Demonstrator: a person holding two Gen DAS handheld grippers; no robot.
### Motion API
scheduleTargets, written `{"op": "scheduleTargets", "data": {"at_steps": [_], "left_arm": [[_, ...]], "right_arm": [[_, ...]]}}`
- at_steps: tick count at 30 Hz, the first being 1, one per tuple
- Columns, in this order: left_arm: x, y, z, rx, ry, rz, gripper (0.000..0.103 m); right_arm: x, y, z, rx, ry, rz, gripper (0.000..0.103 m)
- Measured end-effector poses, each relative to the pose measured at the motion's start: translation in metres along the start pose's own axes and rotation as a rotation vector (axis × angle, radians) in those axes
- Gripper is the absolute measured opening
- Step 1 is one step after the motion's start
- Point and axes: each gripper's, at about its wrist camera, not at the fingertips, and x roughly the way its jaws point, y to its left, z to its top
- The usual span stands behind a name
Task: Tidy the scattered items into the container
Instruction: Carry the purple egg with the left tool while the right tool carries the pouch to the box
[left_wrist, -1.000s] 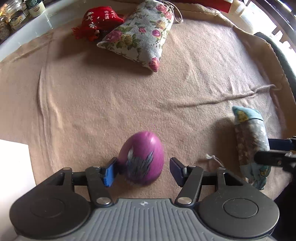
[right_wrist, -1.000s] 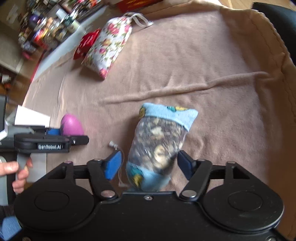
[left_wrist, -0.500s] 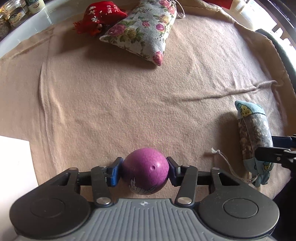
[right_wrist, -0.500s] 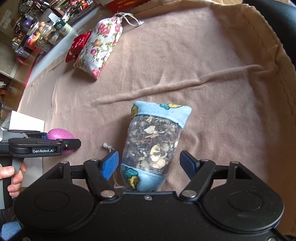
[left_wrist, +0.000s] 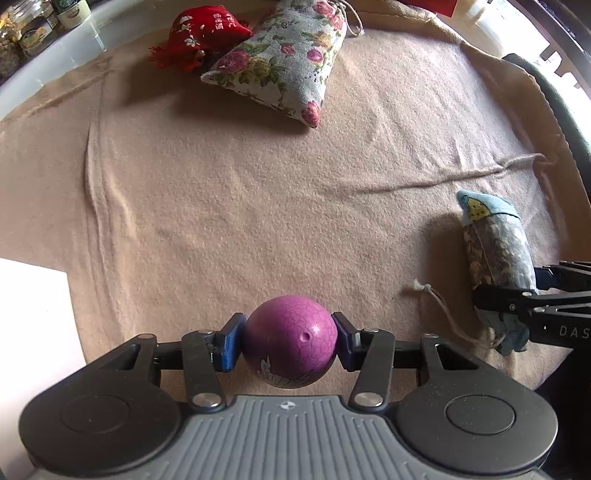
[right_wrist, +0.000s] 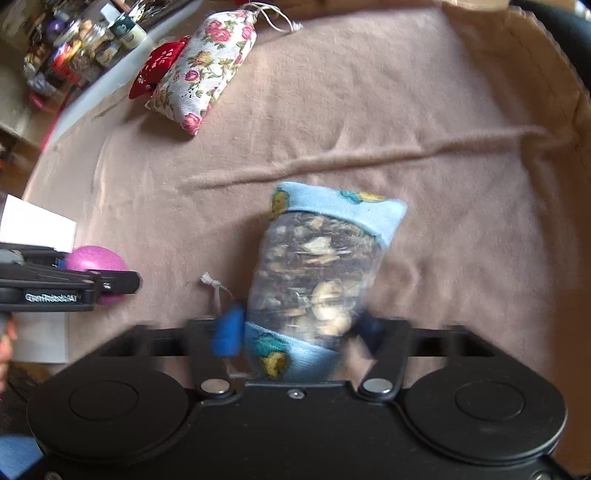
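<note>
My left gripper (left_wrist: 288, 339) is shut on a purple egg (left_wrist: 290, 341) just above the beige blanket (left_wrist: 258, 192); the egg also shows in the right wrist view (right_wrist: 94, 260). My right gripper (right_wrist: 299, 328) is shut on the lower end of a clear herb sachet with blue cloth ends (right_wrist: 317, 273); the view is blurred. The sachet shows at the right of the left wrist view (left_wrist: 495, 258). A floral pouch (left_wrist: 291, 59) and a red pouch (left_wrist: 199, 35) lie at the far side. A white container corner (left_wrist: 33, 325) sits at the left.
Jars (left_wrist: 33, 33) stand on a white ledge beyond the blanket's far left edge. A raised fold (left_wrist: 443, 181) crosses the blanket toward the right. A dark chair edge (left_wrist: 554, 96) is at the far right. The sachet's string (left_wrist: 443, 314) trails on the blanket.
My left gripper closed on the purple egg and holds it steady. My right gripper's fingers closed in on the sachet's lower end, and the sachet shifted.
</note>
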Motion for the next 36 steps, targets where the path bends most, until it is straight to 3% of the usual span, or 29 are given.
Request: {"op": "scheduleTargets", "data": {"at_steps": [7, 20, 36], "left_arm": [[-0.014, -0.006, -0.007, 0.029, 0.004, 0.029, 0.051], [-0.064, -0.015, -0.028, 0.101, -0.034, 0.083, 0.051], [-0.134, 0.043, -0.061, 0.067, -0.076, 0.199, 0.051]], "right_arm": [[-0.016, 0.007, -0.005, -0.002, -0.014, 0.065, 0.052], [-0.059, 0.055, -0.008, -0.117, -0.07, 0.13, 0.052], [-0.075, 0.148, -0.013, -0.294, -0.077, 0.189, 0.052]]}}
